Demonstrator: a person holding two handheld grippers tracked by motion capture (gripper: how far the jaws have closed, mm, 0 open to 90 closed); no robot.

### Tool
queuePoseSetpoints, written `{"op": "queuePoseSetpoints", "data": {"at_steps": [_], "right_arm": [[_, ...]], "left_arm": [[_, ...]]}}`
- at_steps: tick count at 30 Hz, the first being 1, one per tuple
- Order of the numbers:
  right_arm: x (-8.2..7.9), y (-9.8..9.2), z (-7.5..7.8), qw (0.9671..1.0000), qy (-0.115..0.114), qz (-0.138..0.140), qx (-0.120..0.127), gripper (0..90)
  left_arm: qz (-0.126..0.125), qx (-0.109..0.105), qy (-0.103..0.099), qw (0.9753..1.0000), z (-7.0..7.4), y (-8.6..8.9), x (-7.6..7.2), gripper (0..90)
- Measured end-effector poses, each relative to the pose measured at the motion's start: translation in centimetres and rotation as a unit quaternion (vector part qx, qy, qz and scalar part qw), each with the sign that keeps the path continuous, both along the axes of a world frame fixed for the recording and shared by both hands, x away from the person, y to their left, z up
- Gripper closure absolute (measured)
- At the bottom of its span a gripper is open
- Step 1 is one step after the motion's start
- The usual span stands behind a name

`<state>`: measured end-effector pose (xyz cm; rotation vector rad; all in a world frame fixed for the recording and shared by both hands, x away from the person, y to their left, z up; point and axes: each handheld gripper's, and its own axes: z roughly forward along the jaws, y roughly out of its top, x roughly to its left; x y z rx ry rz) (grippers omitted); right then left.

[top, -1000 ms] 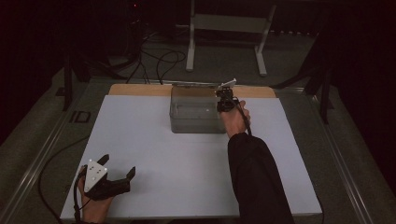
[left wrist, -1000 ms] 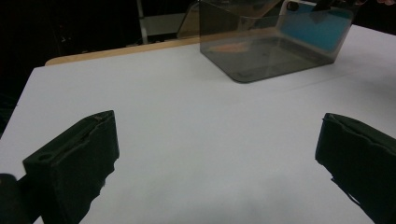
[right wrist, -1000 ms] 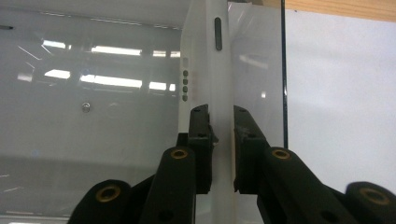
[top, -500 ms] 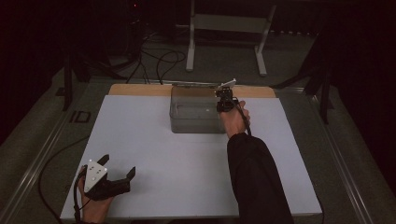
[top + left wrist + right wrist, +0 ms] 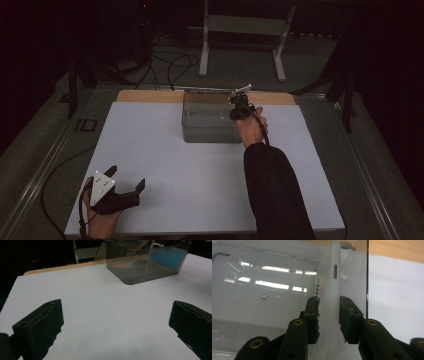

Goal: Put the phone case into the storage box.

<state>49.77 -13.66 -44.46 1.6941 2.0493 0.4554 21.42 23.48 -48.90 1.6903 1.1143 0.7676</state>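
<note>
A clear grey plastic box (image 5: 210, 120) stands at the far middle of the white table (image 5: 165, 150). My right gripper (image 5: 239, 107) hangs over the box's right end, pointing down. Its jaws press both flat sides of a slim phone in a white case (image 5: 334, 270), which stands on edge in my right gripper (image 5: 329, 301). From the left gripper view the phone (image 5: 165, 256) shows a blue face against the end wall of the box (image 5: 140, 267). My left gripper (image 5: 126, 177) rests near the front left corner, and that left gripper (image 5: 116, 307) is open wide over bare table.
A wooden strip (image 5: 150, 96) runs along the table's far edge behind the box. A metal stand (image 5: 240, 30) and cables (image 5: 170, 65) lie on the floor beyond. A small screw-like speck (image 5: 263, 297) sits inside the box.
</note>
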Motion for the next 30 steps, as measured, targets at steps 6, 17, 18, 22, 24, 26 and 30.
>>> {"op": "queuePoseSetpoints", "data": {"at_steps": [6, 17, 18, 22, 24, 26, 30], "right_arm": [[-0.4, 0.0, 0.5, 0.9993, -0.015, 0.033, -0.012, 63.9], [-1.4, 0.0, 1.8, 0.9941, -0.057, 0.091, -0.013, 41.7], [-1.5, -0.1, 1.9, 0.9941, -0.058, 0.092, -0.005, 39.4], [-1.8, -0.3, 2.0, 0.9929, -0.062, 0.102, 0.006, 30.2], [-2.0, -0.4, 2.1, 0.9921, -0.064, 0.107, 0.011, 24.2], [-2.2, -0.6, 2.1, 0.9907, -0.073, 0.114, 0.015, 15.2], [-2.6, -0.8, 2.1, 0.9895, -0.078, 0.12, 0.02, 13.5]], "left_arm": [[0.0, 0.001, 0.0, 1.0, 0.0, -0.1, 0.0, 0.6], [0.001, 0.0, 0.002, 1.0, -0.1, -0.1, 0.0, 0.6], [0.001, 0.0, 0.001, 1.0, -0.1, -0.1, 0.0, 0.6], [0.001, 0.0, 0.002, 1.0, -0.1, -0.1, 0.1, 0.6], [0.001, 0.0, 0.002, 1.0, -0.1, -0.1, 0.1, 0.6], [0.001, 0.001, 0.002, 1.0, -0.1, -0.1, 0.1, 0.6], [0.001, 0.002, 0.003, 1.0, -0.1, -0.1, 0.1, 0.6]]}}
